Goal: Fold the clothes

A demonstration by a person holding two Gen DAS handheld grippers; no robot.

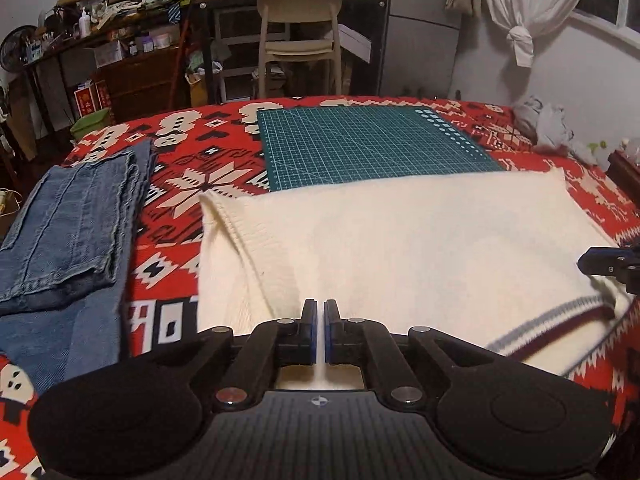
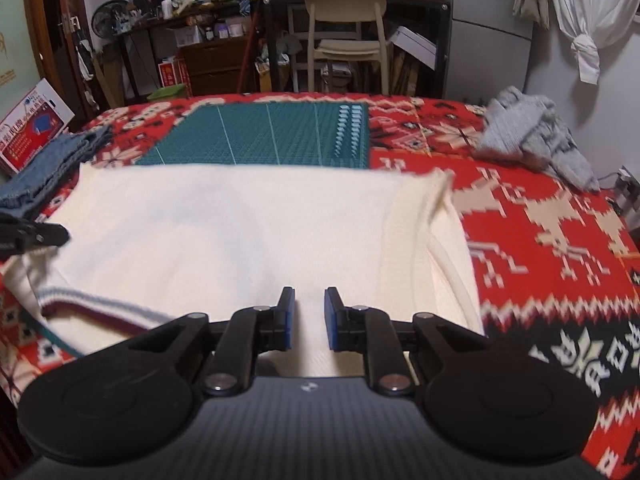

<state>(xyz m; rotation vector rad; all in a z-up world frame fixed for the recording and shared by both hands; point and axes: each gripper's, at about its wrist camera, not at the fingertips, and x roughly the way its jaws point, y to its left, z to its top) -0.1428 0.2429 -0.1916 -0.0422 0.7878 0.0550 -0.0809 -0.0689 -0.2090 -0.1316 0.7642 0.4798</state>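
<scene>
Over near edge of cream sweater (image 1: pixel 400 232): left gripper (image 1: pixel 320 312) nearly closed, holding nothing; right gripper (image 2: pixel 310 304) parted. Soft, floppy knit — prob. best grabbed at corners.

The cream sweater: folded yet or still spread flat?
Partly folded. The cream sweater lies as a wide band, a ribbed layer doubled over at one end, its striped hem nearest the cameras.
</scene>
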